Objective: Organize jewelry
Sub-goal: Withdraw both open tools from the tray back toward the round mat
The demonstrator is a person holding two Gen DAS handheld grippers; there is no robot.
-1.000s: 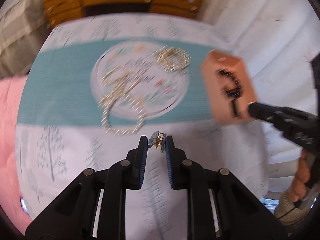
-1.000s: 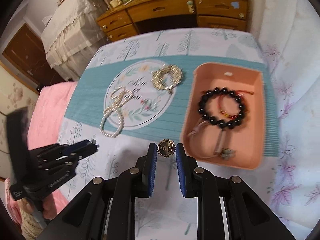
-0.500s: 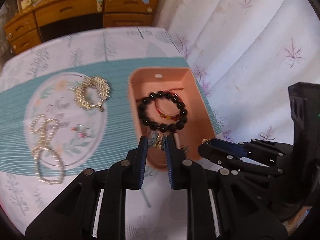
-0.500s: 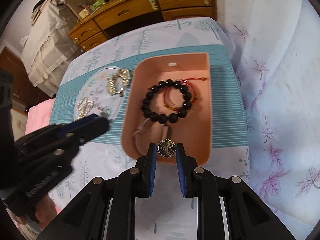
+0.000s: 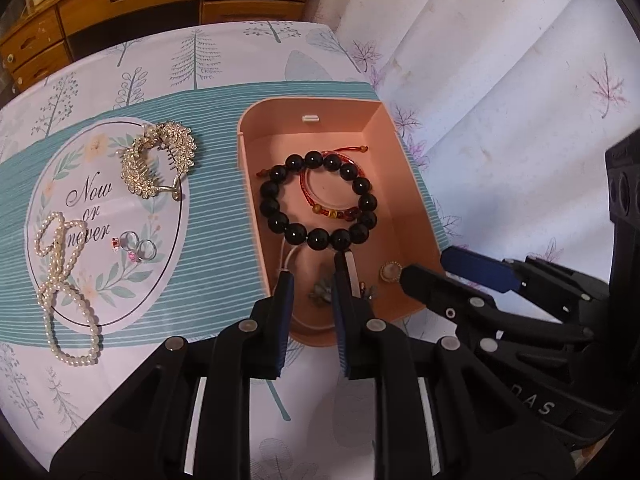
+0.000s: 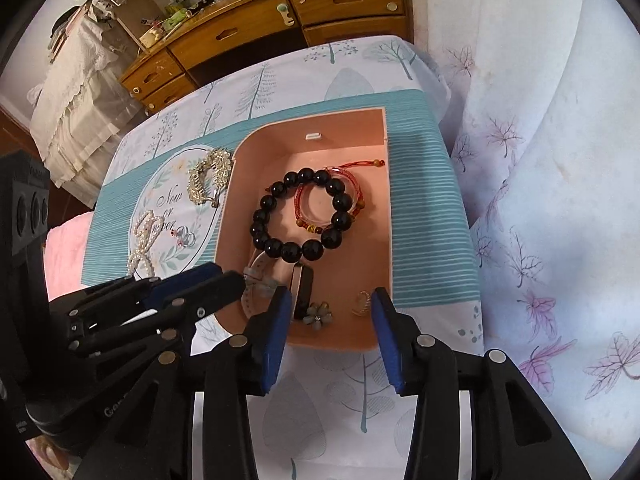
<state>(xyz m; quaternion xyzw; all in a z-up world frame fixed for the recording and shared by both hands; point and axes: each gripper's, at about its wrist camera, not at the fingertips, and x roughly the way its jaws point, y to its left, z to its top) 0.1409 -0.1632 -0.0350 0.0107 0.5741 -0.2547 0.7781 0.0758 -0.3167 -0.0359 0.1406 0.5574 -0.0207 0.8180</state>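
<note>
Right gripper (image 6: 330,294) over the near end of the pink tray (image 6: 332,340), and there it went: the fingers had just been opening, stood well apart, and the little round gold piece (image 6: 362,303) lay loose on the tray floor between them, neither pad touching it. That one was delivered.

The left gripper (image 5: 312,276) hung just beside it over the same corner, fingers only a narrow gap apart. A small greyish piece (image 5: 320,293) showed in that gap, but whether it was pinched or simply lying in the tray underneath, I could not tell.

The tray already held the black bead bracelet (image 6: 291,254) and the red cord bracelet (image 6: 298,204) tucked inside it. Out on the teal mat (image 5: 216,220) on the worktop (image 5: 200,52), the gold comb (image 5: 158,160), the pearl strand (image 5: 48,300) and the rings (image 5: 138,246) waited.

So this looked like the drop-off step, roughly midway through the sorting. Next, I'd say, the left needed to let go of anything it carried, then both had to lift clear and cross to the mat; the rings would want a very fine, low pinch.
</note>
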